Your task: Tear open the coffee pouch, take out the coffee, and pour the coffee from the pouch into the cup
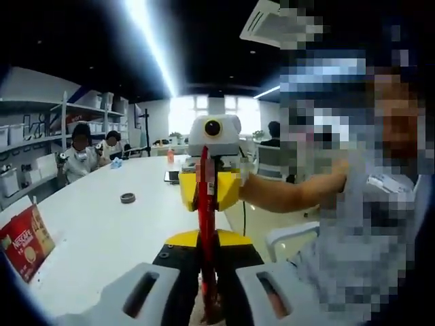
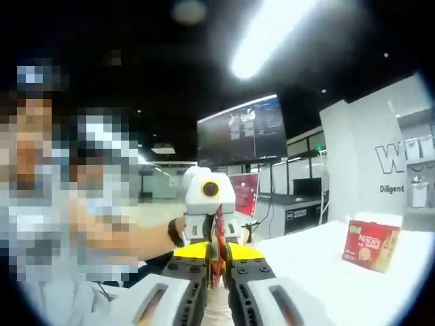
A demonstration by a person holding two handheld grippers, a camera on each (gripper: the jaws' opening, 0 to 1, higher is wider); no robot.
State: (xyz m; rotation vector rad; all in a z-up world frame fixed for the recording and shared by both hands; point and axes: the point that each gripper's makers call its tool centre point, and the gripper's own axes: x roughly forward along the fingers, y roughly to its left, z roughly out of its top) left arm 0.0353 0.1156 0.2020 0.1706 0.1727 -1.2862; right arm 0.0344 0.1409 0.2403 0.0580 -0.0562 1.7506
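White table [image 1: 102,224] under strip lights, red coffee box [image 1: 26,242] off to one side; both tongs, left [image 1: 204,288] and right [image 2: 216,282], clamp opposite ends of the red coffee pouch [image 1: 205,224] stretched between them — uneven pull could spill coffee.

A red coffee pouch [image 1: 206,224] runs between the white fingers [image 1: 139,292]; beyond them, a yellow-and-white right gripper [image 1: 210,187].
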